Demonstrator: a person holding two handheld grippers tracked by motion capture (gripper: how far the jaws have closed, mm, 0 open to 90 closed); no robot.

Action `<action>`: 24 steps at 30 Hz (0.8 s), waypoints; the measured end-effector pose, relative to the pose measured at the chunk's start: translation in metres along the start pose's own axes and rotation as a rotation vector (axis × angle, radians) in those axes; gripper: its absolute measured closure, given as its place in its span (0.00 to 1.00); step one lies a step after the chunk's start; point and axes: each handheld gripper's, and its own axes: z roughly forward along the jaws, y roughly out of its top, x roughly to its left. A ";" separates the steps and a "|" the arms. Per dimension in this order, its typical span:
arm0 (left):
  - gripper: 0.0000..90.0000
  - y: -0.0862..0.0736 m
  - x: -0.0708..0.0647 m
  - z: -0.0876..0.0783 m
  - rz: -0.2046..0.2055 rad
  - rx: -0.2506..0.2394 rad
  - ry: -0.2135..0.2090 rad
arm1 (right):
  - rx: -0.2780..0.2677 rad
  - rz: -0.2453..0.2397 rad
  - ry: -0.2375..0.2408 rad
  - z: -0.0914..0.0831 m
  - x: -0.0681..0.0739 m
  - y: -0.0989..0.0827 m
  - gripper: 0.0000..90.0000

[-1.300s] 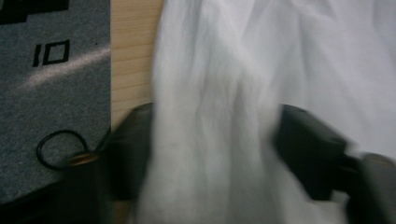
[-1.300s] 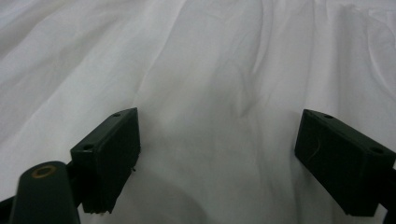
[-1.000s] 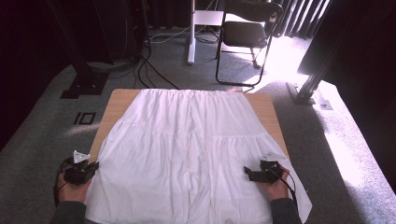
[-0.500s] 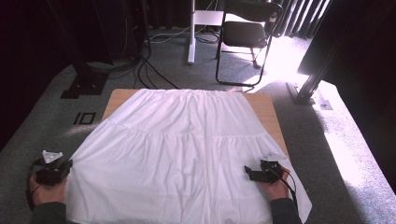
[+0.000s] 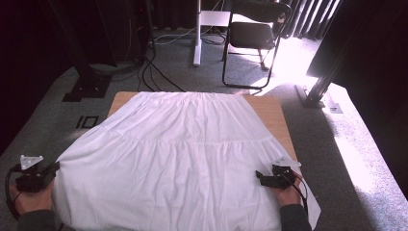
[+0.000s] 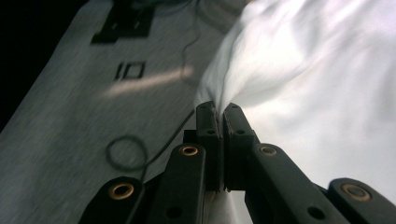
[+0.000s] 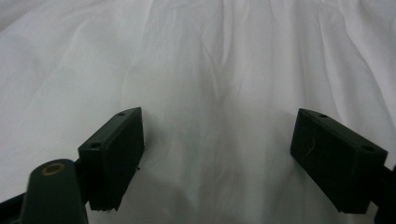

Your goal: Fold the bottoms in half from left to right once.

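My left gripper, clamped on the hem of the white cloth, has dragged that corner out past the table's 9 o'clock edge since a second ago, while my right gripper stays put on the cloth with its jaws wide apart. The cloth's near edge is cut off at 6 o'clock (my sleeves too), and the left gripper view is blurred. It covers most of the table; a chair and cables lie beyond at 12.

White cloth hides most of the table; cloth's near hem is cut off by the high view's bottom edge. Floor in the left gripper view is motion-blurred.
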 end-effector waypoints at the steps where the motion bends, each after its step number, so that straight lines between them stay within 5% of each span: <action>1: 0.98 0.004 -0.003 -0.005 0.004 -0.020 -0.024 | 0.000 0.001 0.000 0.000 0.000 0.000 0.19; 5: 0.98 0.030 -0.025 -0.030 0.036 -0.127 -0.153 | 0.000 0.000 0.000 0.000 0.000 0.000 0.19; 6: 0.98 0.030 -0.025 -0.030 0.036 -0.127 -0.153 | 0.000 0.000 0.000 0.000 0.000 0.000 0.19; 7: 0.98 0.043 -0.039 -0.040 0.061 -0.167 -0.219 | 0.000 0.002 -0.001 0.000 0.000 0.000 0.19; 10: 0.98 0.060 -0.064 -0.051 0.125 -0.209 -0.293 | 0.001 0.006 -0.006 0.000 0.001 0.000 0.19; 13: 0.98 0.074 -0.089 -0.057 0.176 -0.238 -0.358 | 0.020 0.016 -0.011 -0.005 0.008 0.004 0.33; 17: 0.98 0.087 -0.113 -0.060 0.224 -0.258 -0.415 | -0.049 -0.026 0.046 -0.018 0.032 0.016 0.36; 18: 0.98 0.096 -0.129 -0.062 0.247 -0.276 -0.463 | -0.067 -0.041 0.061 -0.021 0.039 0.019 0.37; 19: 0.98 0.100 -0.137 -0.062 0.262 -0.282 -0.487 | -0.095 -0.085 0.111 -0.025 0.058 0.026 0.37; 24: 0.98 0.121 -0.182 -0.063 0.339 -0.308 -0.598 | -0.089 -0.175 0.206 -0.019 0.105 0.031 0.37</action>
